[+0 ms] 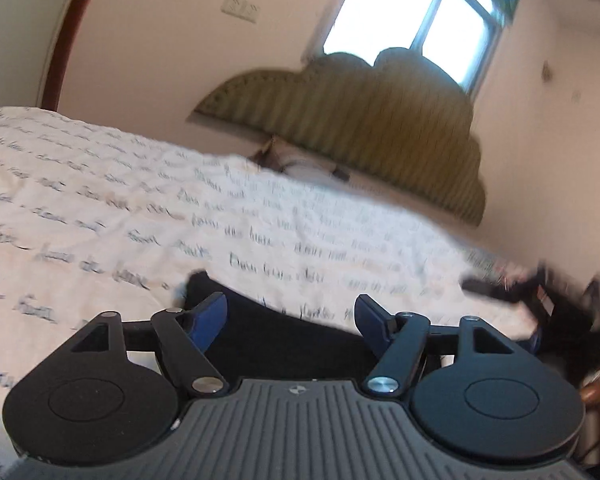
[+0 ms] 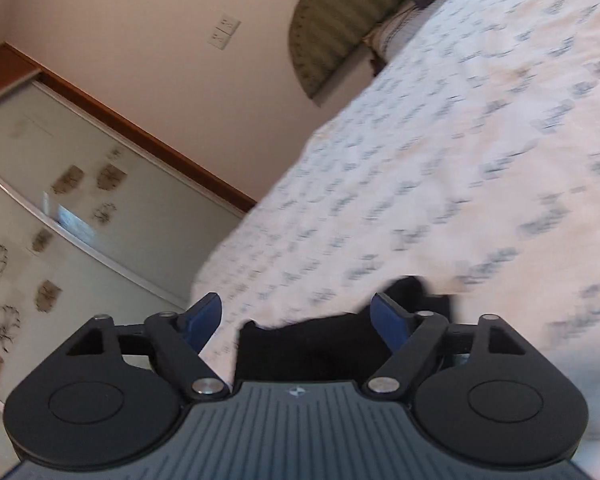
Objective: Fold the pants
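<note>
Where both grippers gape, black pants (image 1: pixel 284 336) crosswise on bedspread (image 1: pixel 100 208).

Black tongs (image 1: pixel 292 320), blue pads (image 1: pixel 210 322), seemingly ribbed grey housing

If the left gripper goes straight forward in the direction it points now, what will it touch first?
Probably the black pants, which lie just below and ahead of the open left gripper. If it passes over them, the printed bedsheet comes next. Depth is hard to judge in this blurred view.
</note>
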The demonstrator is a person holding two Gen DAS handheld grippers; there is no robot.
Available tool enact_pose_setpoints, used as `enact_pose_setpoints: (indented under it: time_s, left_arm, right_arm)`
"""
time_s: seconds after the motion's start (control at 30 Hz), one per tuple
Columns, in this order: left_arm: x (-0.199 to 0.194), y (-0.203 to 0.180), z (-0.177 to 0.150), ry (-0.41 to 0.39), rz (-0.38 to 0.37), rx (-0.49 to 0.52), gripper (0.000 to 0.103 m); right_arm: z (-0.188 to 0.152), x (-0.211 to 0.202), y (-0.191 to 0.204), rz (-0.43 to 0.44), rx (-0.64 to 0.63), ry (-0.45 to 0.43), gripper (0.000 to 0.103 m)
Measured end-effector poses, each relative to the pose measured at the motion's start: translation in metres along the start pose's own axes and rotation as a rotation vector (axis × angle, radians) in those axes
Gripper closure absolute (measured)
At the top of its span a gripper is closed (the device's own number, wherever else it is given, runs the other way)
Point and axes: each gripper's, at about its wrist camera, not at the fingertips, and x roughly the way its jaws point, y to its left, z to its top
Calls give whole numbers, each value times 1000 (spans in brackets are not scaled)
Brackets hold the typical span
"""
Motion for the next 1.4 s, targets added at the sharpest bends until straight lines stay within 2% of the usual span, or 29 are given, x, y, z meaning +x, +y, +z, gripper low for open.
enact_pose_setpoints:
  time_s: [0.07,0.13,0.17,0.2,0.3,0.33,0.37,0.43,0.5,0.57,0.63,0.7,0.8,0.83,0.93,1.07,1.23,1.3,1.33,1.4]
  left_arm:
    - [33,-18,-13,62,85,133,31]
    - [64,-18,-31,207,159,183,29]
    - [71,-11,-39,223,151,164,27]
    - [68,-5,-45,183,138,151,26]
    - [68,-6,-47,191,150,183,26]
    - [69,-5,-47,189,149,179,25]
    - [69,-5,-47,188,149,179,24]
    - [68,-6,-45,189,147,180,24]
    - [56,-5,-39,193,154,153,25]
    - [34,0,-34,189,146,112,26]
    - [6,1,-33,173,146,105,25]
    - [-10,1,-38,176,156,105,24]
    - [-9,4,-54,224,180,89,21]
    - [-6,6,-61,235,195,87,17]
    - [-6,9,-76,167,204,99,10]
    - [-3,7,-76,165,211,111,4]
    - [-5,5,-75,166,226,120,2]
    - [-14,2,-74,169,242,122,4]
    - [-22,1,-73,166,244,117,8]
    - [-41,-1,-74,157,238,88,10]
  right_arm:
    - [-7,33,-1,-38,24,55,20]
    - [-13,50,-13,-82,23,88,21]
    - [-19,51,-18,-96,-7,84,27]
    - [-21,47,-26,-90,-5,77,31]
    - [-18,38,-45,-88,60,93,59]
    - [-17,39,-51,-117,67,99,80]
    - [-17,37,-56,-125,84,100,91]
    - [-12,33,-63,-99,136,94,91]
    - [-15,16,-56,-113,160,59,90]
    - [-27,-8,-36,-97,108,23,85]
    - [-46,-28,-16,-60,18,31,81]
    - [-68,-40,-3,-100,-75,27,77]
    - [-93,-38,2,-224,-214,34,76]
    - [-100,-38,-3,-229,-228,40,76]
    - [-112,-39,-16,-178,-209,2,77]
    - [-121,-36,-14,-188,-281,-21,77]
    - [-124,-38,-8,-210,-301,-32,77]
    - [-128,-44,7,-273,-320,-47,76]
    - [-133,-49,17,-321,-330,-68,76]
    - [-148,-60,37,-370,-386,-98,70]
